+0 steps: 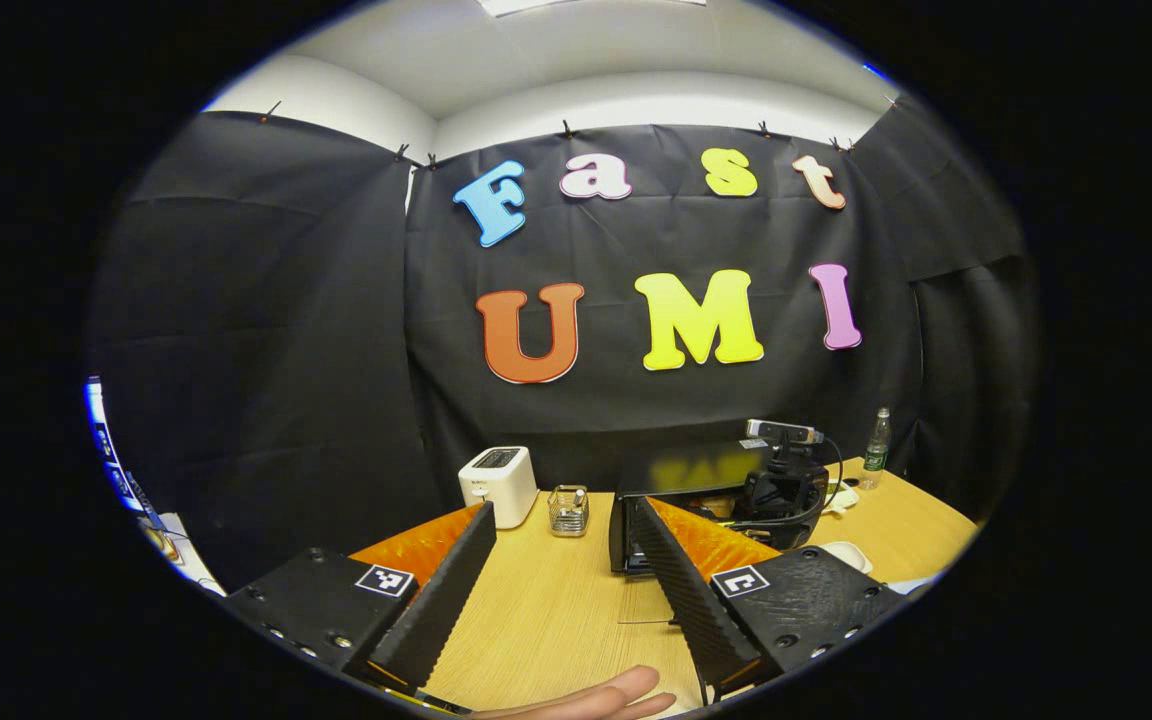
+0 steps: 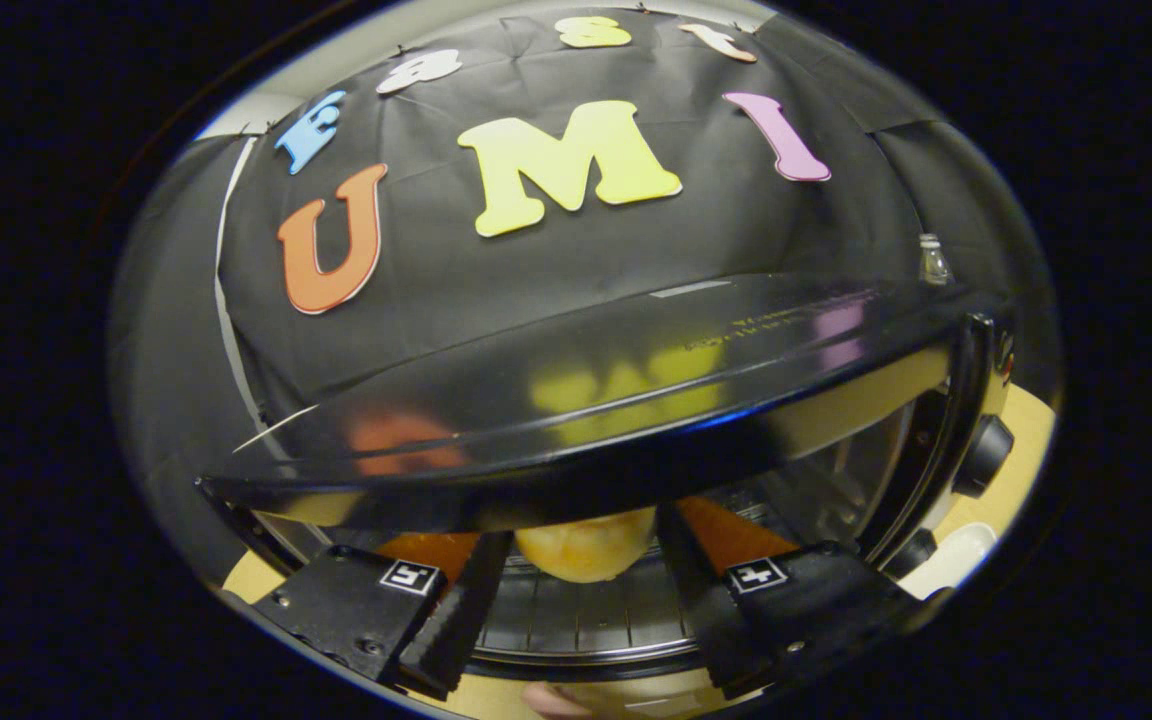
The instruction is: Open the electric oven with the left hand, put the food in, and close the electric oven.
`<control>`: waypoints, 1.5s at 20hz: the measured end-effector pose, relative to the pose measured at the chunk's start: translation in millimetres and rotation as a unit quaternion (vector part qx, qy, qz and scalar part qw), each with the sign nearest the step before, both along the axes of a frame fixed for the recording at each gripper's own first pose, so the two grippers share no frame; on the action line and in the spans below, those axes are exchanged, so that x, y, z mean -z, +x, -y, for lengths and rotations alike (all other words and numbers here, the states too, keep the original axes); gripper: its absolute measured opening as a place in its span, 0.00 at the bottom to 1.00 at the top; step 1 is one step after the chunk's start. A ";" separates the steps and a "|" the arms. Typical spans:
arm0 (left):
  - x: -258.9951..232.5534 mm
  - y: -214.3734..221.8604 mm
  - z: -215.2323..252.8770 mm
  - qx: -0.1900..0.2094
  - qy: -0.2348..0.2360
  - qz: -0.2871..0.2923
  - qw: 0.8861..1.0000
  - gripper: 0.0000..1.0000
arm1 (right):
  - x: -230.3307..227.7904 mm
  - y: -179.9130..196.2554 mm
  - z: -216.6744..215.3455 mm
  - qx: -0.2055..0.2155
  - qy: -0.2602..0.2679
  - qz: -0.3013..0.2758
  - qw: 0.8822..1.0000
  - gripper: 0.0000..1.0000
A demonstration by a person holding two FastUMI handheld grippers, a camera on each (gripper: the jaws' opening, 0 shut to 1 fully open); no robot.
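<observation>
Round golden bun (image 2: 586,545) on oven (image 2: 636,400) rack between spread right fingers (image 2: 456,610); left fingers (image 1: 436,600) spread.

left gripper (image 1: 561,575): you had two ridged, wedge-shaped fingers on black housings with small round screws | each housing carried a square black-and-white marker near the finger base | right gripper (image 2: 586,600): same ridged fingers, black screwed housings, one square marker each | your bare hand (image 1: 586,698) showed below the left gripper's fingers, no sleeve visible
</observation>
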State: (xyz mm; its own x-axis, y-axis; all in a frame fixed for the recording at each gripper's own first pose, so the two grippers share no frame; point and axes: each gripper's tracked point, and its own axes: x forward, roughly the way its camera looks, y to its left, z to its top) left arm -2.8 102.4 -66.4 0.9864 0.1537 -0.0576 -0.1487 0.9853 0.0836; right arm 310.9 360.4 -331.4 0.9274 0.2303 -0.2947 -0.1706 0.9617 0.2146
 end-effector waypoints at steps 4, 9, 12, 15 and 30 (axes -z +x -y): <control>-1.5 0.2 2.1 0.003 -0.002 0.003 1.000 0.92 | 2.4 -7.4 -5.5 -0.023 -0.019 -0.013 0.999 0.97; 0.9 -2.4 3.7 0.003 -0.011 0.000 1.000 0.93 | -15.8 -44.3 14.3 -0.025 -0.001 -0.038 0.999 0.97; 4.3 -0.2 12.0 0.011 -0.044 -0.007 0.999 0.92 | -40.6 -80.8 25.9 -0.068 0.006 -0.026 0.997 0.94; 5.2 6.6 22.7 0.028 -0.052 -0.012 0.998 0.93 | -75.3 -115.0 62.9 -0.075 0.022 0.006 0.997 1.00; 84.3 53.5 107.9 0.107 -0.053 -0.085 0.989 0.93 | -271.5 -219.9 246.1 0.006 -0.085 0.184 0.979 0.94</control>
State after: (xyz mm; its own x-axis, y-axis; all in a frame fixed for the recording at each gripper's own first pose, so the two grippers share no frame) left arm 50.7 -5.6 -150.6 0.9705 -0.0727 -0.2300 0.0710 0.9974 -0.0155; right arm 91.0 114.3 -59.9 0.9803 0.1956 0.0280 -0.1950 0.9806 -0.0220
